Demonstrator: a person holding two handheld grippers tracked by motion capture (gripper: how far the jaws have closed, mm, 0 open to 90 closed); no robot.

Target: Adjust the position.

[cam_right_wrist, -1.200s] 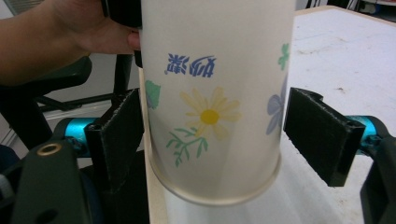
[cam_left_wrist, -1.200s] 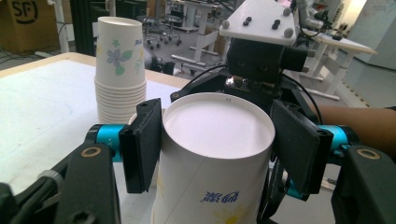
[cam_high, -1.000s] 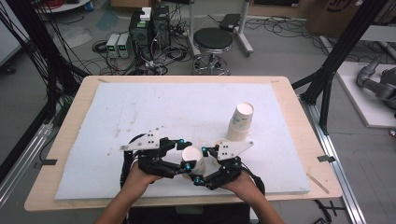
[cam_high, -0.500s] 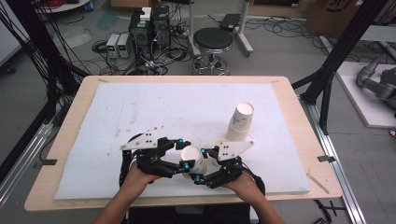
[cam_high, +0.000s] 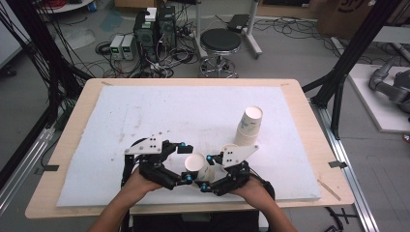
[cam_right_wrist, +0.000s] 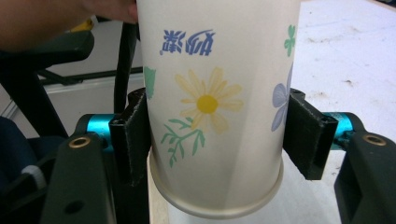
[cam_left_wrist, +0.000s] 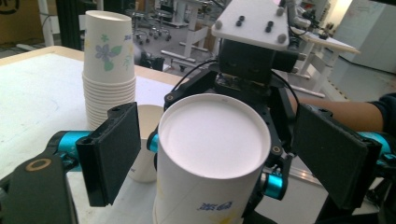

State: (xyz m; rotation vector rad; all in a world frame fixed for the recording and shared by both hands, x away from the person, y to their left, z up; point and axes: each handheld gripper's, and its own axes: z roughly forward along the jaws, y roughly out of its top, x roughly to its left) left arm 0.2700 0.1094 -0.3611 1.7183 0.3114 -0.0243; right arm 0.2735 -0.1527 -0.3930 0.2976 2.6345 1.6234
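Jaws of the right gripper (cam_high: 204, 173) have just been closing and now pinch a flowered paper cup (cam_high: 196, 165), bottom toward the left gripper (cam_high: 184, 163), whose jaws have just spread and flank the cup without touching. Cup is near the table's (cam_high: 72, 140) front edge; both hands low, grippers facing.

High view: overhead, looking forward-down | gripper views: close, facing; share cup (cam_high: 195, 166)

table (cam_high: 300, 99) bears white mat (cam_high: 183, 116), cup stack (cam_high: 249, 126).
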